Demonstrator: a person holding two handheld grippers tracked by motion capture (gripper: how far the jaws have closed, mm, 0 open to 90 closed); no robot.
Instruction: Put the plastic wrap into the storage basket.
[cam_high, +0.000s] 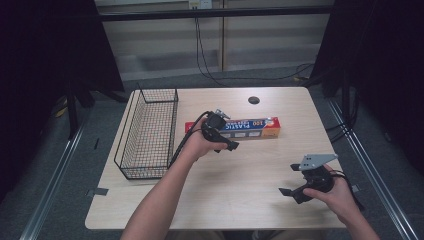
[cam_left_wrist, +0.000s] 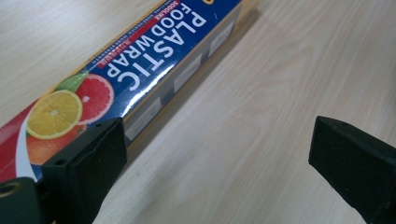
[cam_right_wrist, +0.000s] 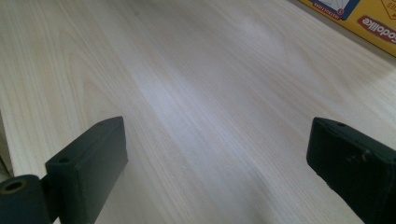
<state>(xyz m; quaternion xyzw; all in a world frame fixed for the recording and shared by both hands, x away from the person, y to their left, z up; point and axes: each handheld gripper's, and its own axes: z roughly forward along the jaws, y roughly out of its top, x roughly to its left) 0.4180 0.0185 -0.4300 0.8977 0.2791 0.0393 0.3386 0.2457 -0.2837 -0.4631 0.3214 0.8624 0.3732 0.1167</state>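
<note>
Two spread hand-held grippers: left hand-held gripper (cam_high: 220, 131), right hand-held gripper (cam_high: 292, 181).

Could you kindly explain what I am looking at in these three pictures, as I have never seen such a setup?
A person sits at a pale wooden table, holding a black two-jaw gripper in each hand. The high view looks down from above. The other two come from cameras riding on each gripper. The left gripper is open beside a long blue-and-orange plastic food wrap box, not gripping it. The right gripper is open over bare tabletop. A black wire basket stands at the left. Nothing is held.
</note>
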